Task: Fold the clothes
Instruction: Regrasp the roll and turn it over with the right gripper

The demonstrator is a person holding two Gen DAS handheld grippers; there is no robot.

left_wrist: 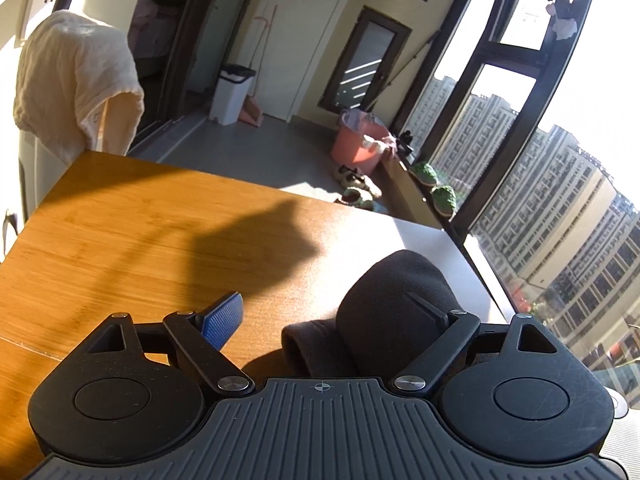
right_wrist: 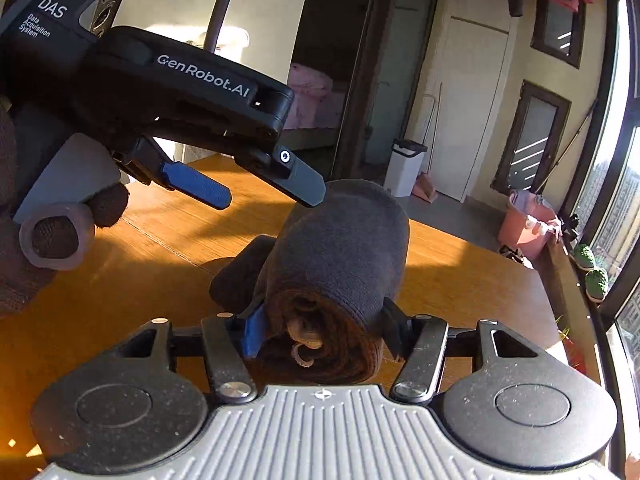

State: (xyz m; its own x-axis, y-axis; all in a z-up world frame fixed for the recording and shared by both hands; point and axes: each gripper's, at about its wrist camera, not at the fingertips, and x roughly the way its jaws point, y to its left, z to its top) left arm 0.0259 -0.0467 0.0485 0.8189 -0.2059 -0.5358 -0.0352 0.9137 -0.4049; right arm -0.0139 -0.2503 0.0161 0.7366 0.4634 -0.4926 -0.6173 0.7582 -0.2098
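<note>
Rolled garment: dark charcoal, brownish at its coiled end. Bench beneath: honey-orange wood grain. Gripper pads: textured blue. Beyond bench: pink bucket, cream towel.

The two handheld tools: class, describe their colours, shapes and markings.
The left tool has a black body lettered "GenRobot.AI" and "DAS Data Acquisition System", plus blue textured pads. The right tool has a grey ribbed top, black round housings and silver screws.
</note>
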